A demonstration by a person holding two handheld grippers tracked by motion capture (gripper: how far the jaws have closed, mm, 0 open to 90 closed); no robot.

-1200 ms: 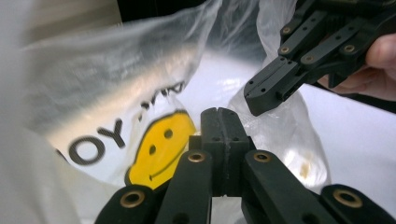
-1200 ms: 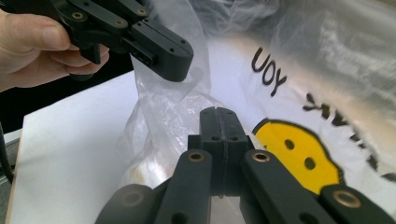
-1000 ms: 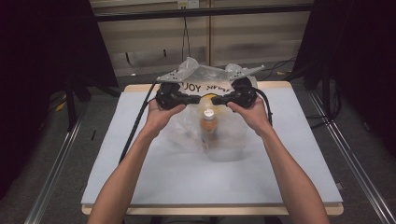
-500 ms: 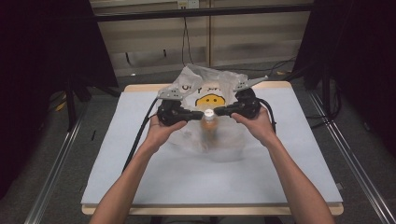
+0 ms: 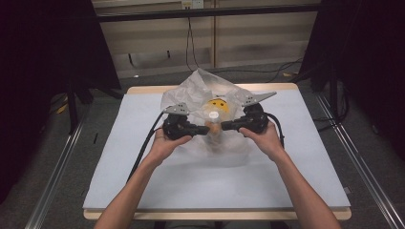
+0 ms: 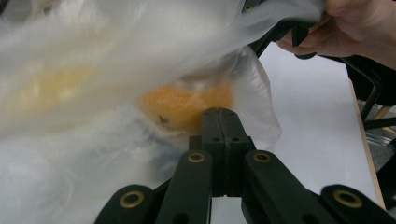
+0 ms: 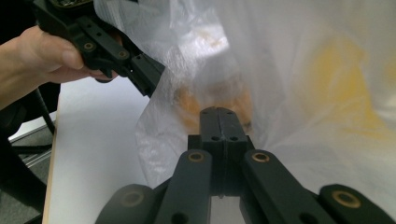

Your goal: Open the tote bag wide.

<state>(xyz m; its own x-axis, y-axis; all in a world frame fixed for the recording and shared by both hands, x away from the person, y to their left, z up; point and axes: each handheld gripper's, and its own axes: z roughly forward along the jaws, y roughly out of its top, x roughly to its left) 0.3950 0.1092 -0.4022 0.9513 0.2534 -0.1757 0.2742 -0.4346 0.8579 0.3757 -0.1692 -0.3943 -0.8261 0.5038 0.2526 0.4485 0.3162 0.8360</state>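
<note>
bag: translucent white plastic bag [image 5: 203,93] with a yellow smiley print, sits at the far middle of the table [image 5: 119,157], crumpled and puffed up
contents: orange round item [image 6: 187,105] inside the bag, seen through the film; can't tell what it is exactly
left gripper: [image 5: 203,130] at the bag's left side, jaws pressed flat together; bag film drapes right at the tips, a pinch on it can't be told for sure
right gripper: [image 5: 224,127] at the bag's right side, jaws also closed tight, tips against the film just in front of the orange item
gripper spacing: tips point at each other, near, bag's front edge between them
hands: left hand [image 5: 165,143] and right hand [image 5: 265,138] just nearside of the bag
cables: black cable [image 5: 143,148] trails off the bag's left side over the table
</note>
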